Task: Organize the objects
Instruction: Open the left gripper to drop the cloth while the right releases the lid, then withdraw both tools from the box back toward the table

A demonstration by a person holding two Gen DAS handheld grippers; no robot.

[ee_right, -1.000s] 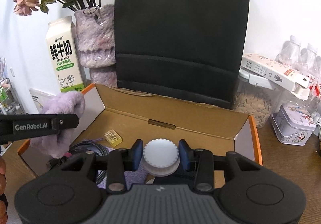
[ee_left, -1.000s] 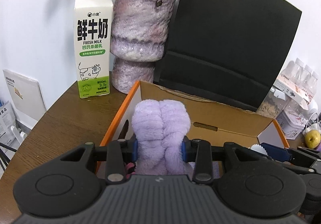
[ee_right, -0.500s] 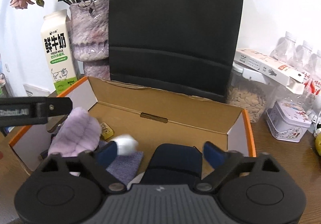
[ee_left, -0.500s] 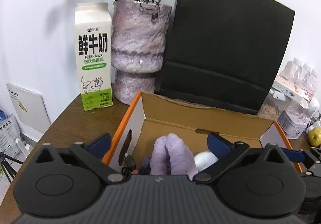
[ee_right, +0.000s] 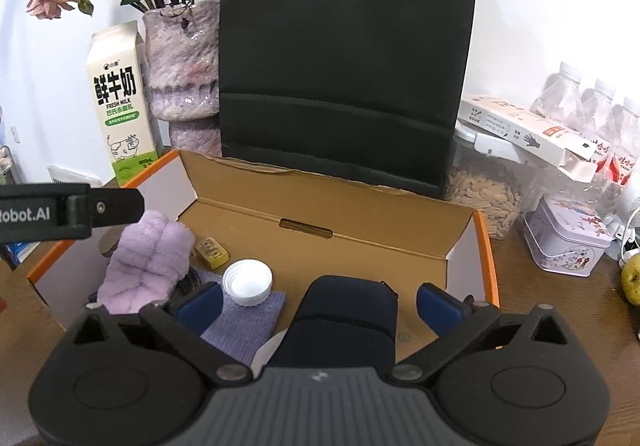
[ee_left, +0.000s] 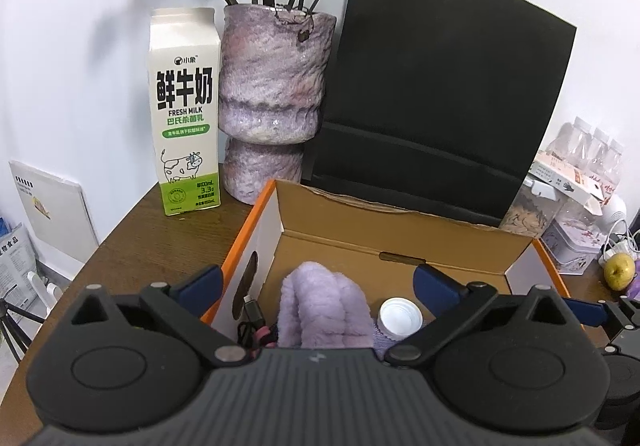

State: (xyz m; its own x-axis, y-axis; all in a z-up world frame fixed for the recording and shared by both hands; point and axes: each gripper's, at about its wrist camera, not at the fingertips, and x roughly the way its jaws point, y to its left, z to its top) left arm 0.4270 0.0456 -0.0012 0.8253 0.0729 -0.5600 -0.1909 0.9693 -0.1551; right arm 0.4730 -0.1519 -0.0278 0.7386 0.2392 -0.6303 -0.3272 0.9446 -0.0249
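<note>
An open cardboard box with orange edges lies before both grippers. A fluffy purple piece rests in its left end, loose between the wide-open pads of my left gripper. A white cap lies open side up on a purple woven cloth. The jaws of my right gripper are opening, touching nothing, with a dark navy pouch below them. The fluffy piece, a small yellow box and the box's back wall show in the right wrist view.
A milk carton, a purple vase of dried flowers and a black paper bag stand behind the box. A seed jar, a tin, bottles and a pear crowd the right. A black cable lies by the box's left wall.
Both grippers went from shut to wide open. The fluffy purple piece dropped into the box's left end. The white cap fell from the right gripper onto the woven cloth.
</note>
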